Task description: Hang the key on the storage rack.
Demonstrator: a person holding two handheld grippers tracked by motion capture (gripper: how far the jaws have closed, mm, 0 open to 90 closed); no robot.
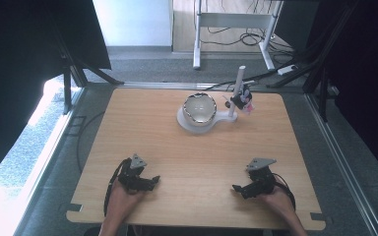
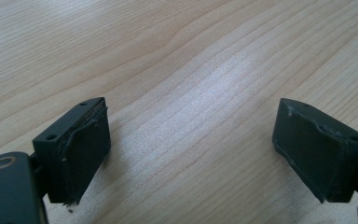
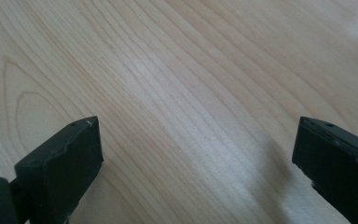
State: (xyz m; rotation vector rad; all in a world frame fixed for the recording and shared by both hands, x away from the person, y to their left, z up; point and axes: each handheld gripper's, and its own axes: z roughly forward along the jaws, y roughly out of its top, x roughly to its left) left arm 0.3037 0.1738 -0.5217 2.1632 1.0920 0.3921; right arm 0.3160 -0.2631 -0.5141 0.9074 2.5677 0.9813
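A pale wooden table [image 1: 197, 147] stands on grey carpet between dark curtains, with a white desk frame [image 1: 231, 22] and loose cables [image 1: 256, 39] on the floor beyond its far edge. Taking the tabletop as a clock face seen from the person's seat, the left gripper [image 1: 153, 180] rests near seven o'clock and the right gripper [image 1: 236, 188] near five, each held low in a hand at the near edge. Both point inward toward each other, which reads as a resting, ready pose rather than a reach.

Both tools are released. In the left gripper view the jaws stand wide apart with bare wood grain between them, and the right gripper view shows the same spread, nothing held in either.

The nearest thing to work on is the bowl [image 1: 200, 108], a shiny, light-coloured one sitting at about twelve o'clock, well apart from both grippers. It rests on the round white base [image 1: 189, 126] of a small stand, whose white post [image 1: 237, 88] rises just beside it at one o'clock. A dark clamp [image 1: 241, 98] with something pinkish is fixed on that post; what it is cannot be told.

The wood between the hands and the bowl lies open. The post and clamp look likeliest to hinder a reach from the right, so the left side seems the freer approach.
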